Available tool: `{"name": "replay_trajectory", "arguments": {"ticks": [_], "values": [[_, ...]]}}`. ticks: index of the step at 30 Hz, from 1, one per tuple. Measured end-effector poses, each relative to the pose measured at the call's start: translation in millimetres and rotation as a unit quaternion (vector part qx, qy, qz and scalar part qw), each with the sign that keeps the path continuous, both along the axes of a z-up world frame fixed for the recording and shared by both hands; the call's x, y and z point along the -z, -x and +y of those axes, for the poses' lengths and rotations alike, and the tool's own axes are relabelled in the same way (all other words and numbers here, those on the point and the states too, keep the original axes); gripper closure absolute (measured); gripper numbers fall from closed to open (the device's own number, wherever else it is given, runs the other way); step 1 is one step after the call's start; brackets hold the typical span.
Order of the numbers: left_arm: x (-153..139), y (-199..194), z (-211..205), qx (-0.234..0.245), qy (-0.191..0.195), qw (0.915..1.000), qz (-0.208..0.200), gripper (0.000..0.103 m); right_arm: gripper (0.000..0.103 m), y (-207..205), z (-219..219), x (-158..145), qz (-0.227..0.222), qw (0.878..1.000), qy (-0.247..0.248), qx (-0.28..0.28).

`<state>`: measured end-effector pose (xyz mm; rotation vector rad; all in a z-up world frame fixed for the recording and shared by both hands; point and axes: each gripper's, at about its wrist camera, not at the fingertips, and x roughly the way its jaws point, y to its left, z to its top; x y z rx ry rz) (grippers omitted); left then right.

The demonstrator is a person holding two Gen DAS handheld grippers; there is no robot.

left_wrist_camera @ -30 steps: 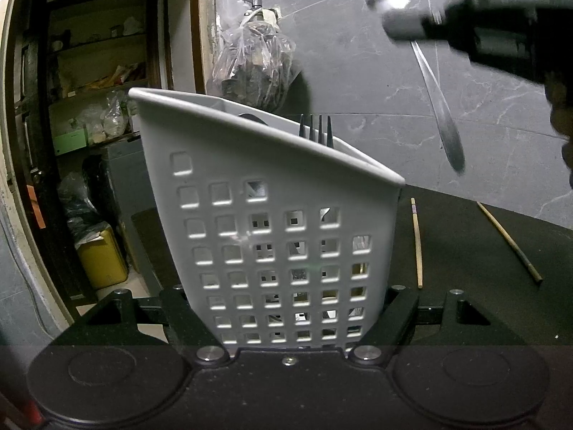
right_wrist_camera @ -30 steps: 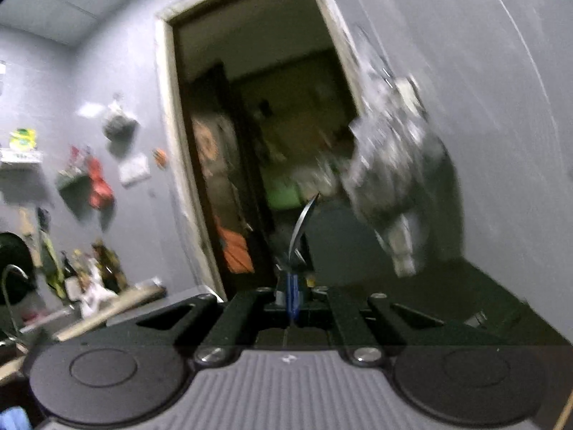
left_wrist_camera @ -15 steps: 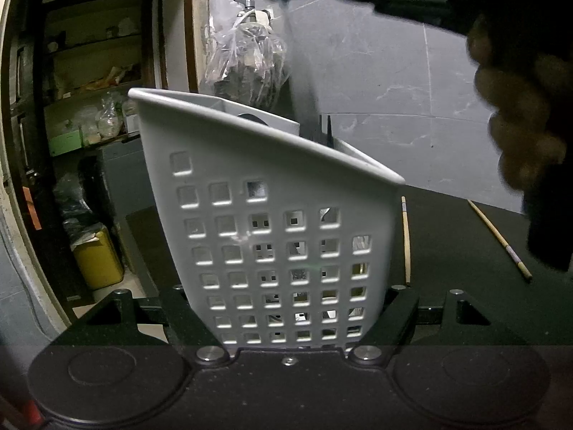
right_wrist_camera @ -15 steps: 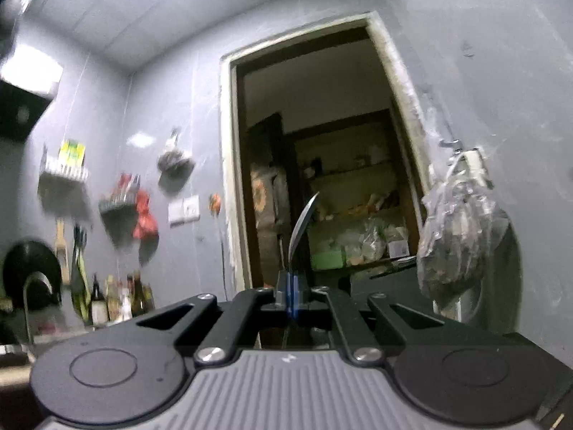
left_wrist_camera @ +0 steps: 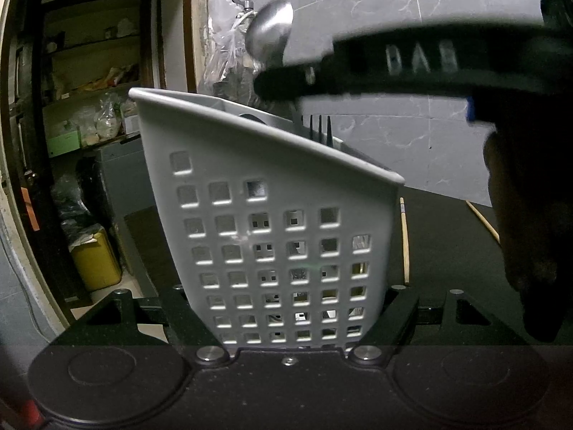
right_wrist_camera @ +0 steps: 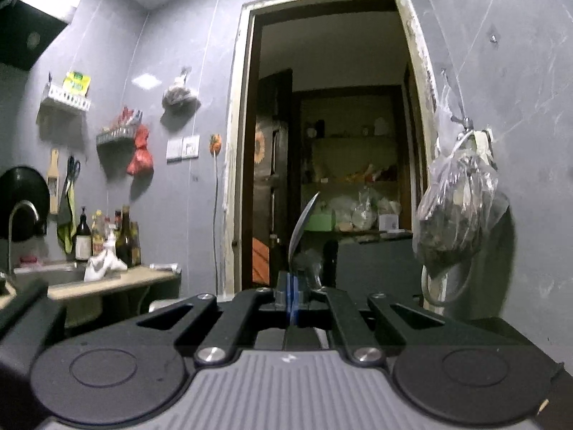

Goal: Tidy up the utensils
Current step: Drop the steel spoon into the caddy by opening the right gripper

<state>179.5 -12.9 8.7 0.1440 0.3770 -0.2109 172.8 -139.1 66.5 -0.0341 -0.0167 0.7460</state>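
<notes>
Left gripper (left_wrist_camera: 290, 322) clamps the caddy (left_wrist_camera: 272, 222), upright on the counter (left_wrist_camera: 447, 251). Right gripper (right_wrist_camera: 292, 286) pinches a spoon (left_wrist_camera: 269, 30) above the caddy's rim, bowl up; 1 fork (left_wrist_camera: 319, 129) stands inside; 2 chopsticks (left_wrist_camera: 405, 240) lie beyond.

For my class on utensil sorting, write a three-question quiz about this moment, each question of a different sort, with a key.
1. True or false: the right gripper has its jaws shut on a spoon whose bowl points up.
2. Multiple choice: what does the left gripper hold? A) a fork B) the perforated white utensil caddy C) a chopstick
3. Short answer: which utensil's tines show above the caddy rim, and what lies on the dark counter to the caddy's right?

Key
1. True.
2. B.
3. A fork; two chopsticks, lying apart.
</notes>
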Motion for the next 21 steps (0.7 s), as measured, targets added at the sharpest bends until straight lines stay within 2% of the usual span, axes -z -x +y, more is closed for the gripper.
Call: {"name": "replay_trajectory", "arguments": {"ticks": [7,12,15,16,17,19,21], "values": [[-0.3,-0.3,-0.3,0.002,-0.002,1.0000,0.001,0.026,0.099,9.6,4.1,17.7,0.024,0.999,0.038,-0.005],[-0.3,0.0,0.2,0.003,-0.002,1.0000,0.001,0.026,0.096,13.3,-1.7,17.5,0.032,0.999,0.038,-0.004],[-0.3,0.0,0.0,0.003,-0.002,1.0000,0.001,0.026,0.085,12.9,-6.2,16.1,0.038,0.999,0.031,-0.003],[-0.2,0.0,0.0,0.003,-0.002,1.0000,0.001,0.026,0.076,12.0,-8.5,14.9,0.039,0.999,0.027,-0.001],[-0.2,0.1,0.1,0.003,-0.002,1.0000,0.001,0.026,0.063,12.1,-10.3,14.3,0.041,0.999,0.023,-0.003],[-0.1,0.0,0.1,0.003,-0.002,1.0000,0.000,0.026,0.051,12.8,-12.8,12.4,0.041,0.999,0.018,-0.012],[-0.1,0.0,0.1,0.003,-0.002,1.0000,0.001,0.026,0.049,15.6,-13.8,10.9,0.034,0.999,0.017,-0.016]]}}
